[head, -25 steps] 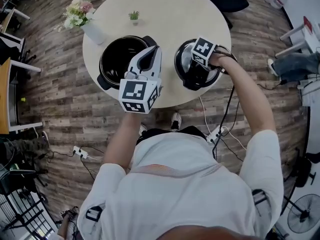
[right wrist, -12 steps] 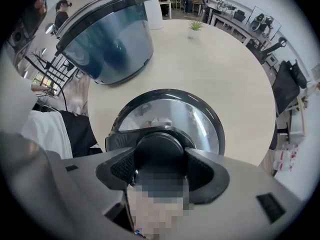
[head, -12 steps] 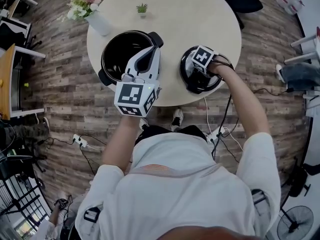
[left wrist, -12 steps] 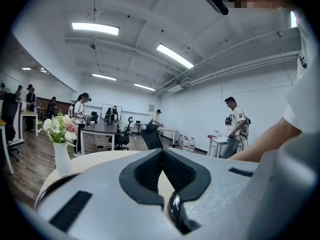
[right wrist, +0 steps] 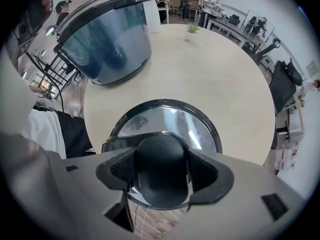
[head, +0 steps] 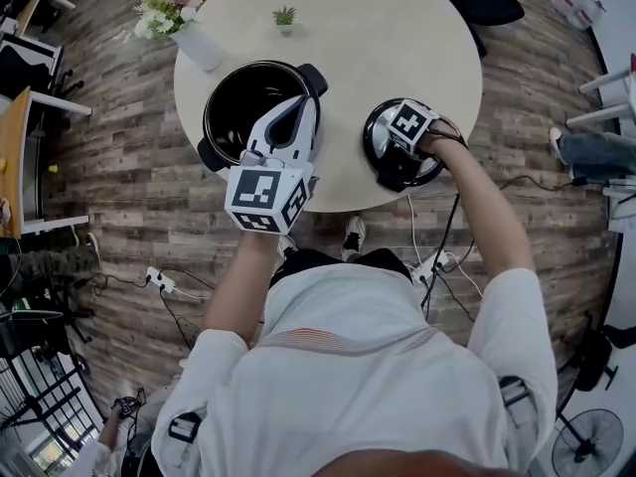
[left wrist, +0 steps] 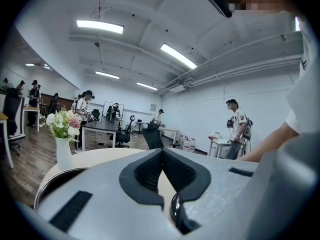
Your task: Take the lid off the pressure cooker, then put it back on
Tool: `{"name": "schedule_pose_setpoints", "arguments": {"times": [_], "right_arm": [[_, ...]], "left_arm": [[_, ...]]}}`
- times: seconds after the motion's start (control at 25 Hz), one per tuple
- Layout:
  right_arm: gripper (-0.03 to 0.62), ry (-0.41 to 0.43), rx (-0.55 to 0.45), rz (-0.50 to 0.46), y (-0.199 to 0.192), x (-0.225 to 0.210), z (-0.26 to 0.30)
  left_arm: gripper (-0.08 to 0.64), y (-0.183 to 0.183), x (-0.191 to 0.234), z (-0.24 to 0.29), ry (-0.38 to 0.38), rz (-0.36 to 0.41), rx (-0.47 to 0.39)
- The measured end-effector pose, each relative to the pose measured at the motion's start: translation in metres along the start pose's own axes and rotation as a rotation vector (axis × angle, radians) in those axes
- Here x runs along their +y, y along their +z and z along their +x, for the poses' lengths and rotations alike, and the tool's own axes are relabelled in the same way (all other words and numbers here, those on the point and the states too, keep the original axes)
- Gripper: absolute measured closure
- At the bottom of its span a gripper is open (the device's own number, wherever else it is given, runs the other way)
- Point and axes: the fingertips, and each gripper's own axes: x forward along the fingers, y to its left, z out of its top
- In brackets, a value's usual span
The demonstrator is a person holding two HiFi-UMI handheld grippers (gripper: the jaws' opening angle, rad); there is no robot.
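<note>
One lid [head: 390, 170] is found lying flat on the table [head: 378, 38], knob [right wrist: 160, 151] upward, well right of the one cooker [head: 210, 127], which stands upright with its mouth open. The right gripper [right wrist: 161, 171] is clamped on the knob from above. The left gripper [left wrist: 161, 154] is held over the cooker, jaws together and empty.

A round, pale table [head: 388, 58] stands on a wood-plank floor [head: 119, 187]. On it, the open pressure cooker [head: 238, 107] sits near left, its glass lid [head: 380, 152] lies flat by the near right edge, a vase of flowers [head: 197, 46] stands far left, and a small potted plant [head: 285, 16] farther back
</note>
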Motion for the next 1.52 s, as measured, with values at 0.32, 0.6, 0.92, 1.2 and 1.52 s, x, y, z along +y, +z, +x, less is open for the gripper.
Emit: {"name": "schedule_pose_setpoints", "arguments": {"times": [0.32,0.6,0.92,1.2,1.52], "right_arm": [[0.235,-0.09,-0.472,0.129,0.044,-0.004,-0.091],[0.235,-0.313,-1.032,0.283,0.042,0.002,-0.257],[0.238,-0.537,-1.405,0.446,-0.015,0.034,-0.385],[0.238,-0.591,-1.404,0.405,-0.019,0.057,-0.404],[0.236,-0.347,-0.919,0.286,0.007,0.023,-0.288]], "left_arm": [[0.555,0.013,0.014,-0.008,0.007,0.003,-0.015],[0.555,0.034,0.035,-0.027,0.034,0.027,-0.036],[0.555,0.064,0.051,-0.057,0.067,0.093,-0.071],[0.555,0.071,0.054,-0.068,0.055,0.098,-0.081],[0.555,0.063,0.045,-0.069,0.034,0.08,-0.067]]}}
